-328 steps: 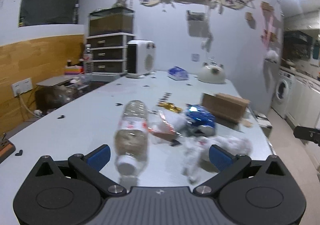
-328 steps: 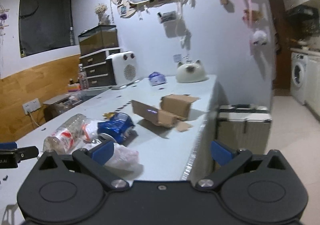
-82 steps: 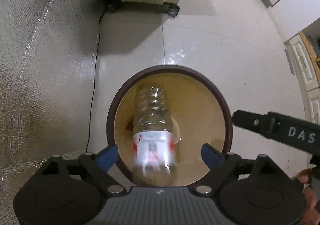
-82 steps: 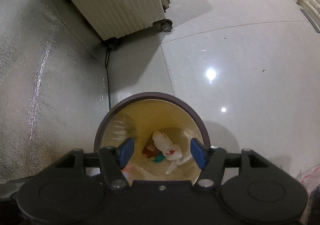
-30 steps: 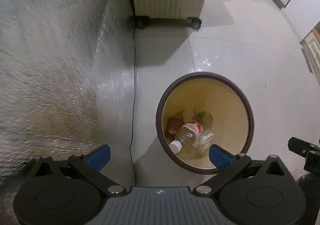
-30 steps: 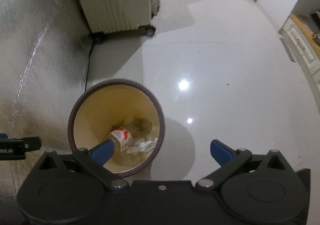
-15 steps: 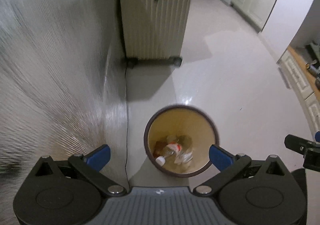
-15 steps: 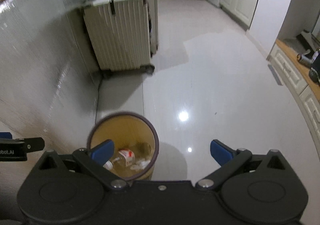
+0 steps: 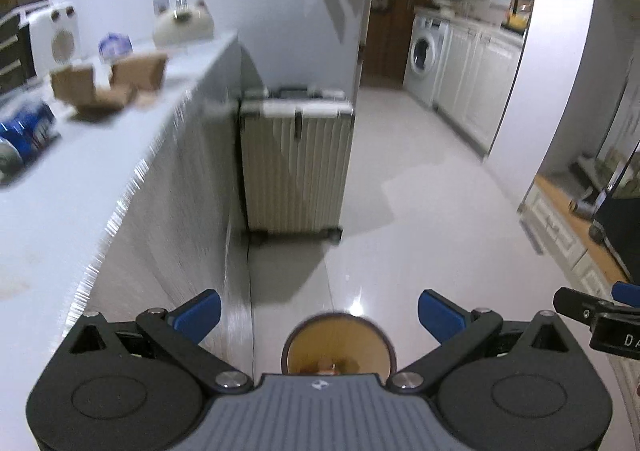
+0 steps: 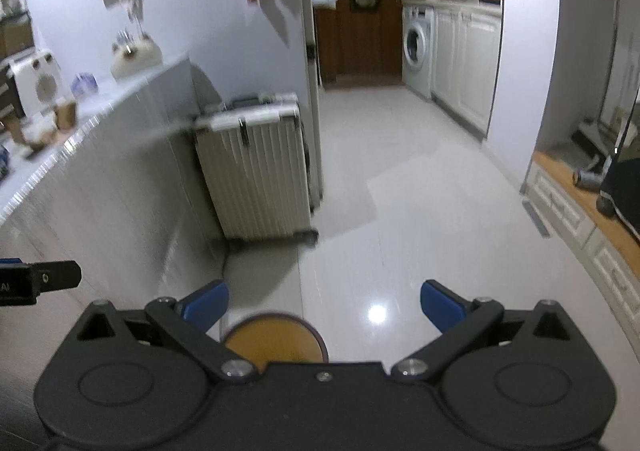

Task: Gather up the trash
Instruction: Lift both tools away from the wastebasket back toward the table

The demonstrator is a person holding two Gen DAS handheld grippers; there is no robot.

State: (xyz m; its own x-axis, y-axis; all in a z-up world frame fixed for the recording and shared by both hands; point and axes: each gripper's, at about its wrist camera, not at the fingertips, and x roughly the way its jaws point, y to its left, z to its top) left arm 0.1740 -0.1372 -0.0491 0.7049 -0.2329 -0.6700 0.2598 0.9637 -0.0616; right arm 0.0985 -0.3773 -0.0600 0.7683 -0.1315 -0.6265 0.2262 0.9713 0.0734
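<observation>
Blue can (image 9: pixel 28 131) sideways on table (image 9: pixel 80 179)

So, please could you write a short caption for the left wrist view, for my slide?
Open left gripper above the round bin on the floor, beside the table with a blue can and cardboard box on it.

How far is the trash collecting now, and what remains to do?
Done: some trash lies in the bin. In hand: nothing; the left gripper and right gripper are open and empty. Left: the blue can and cardboard box on the table.
</observation>
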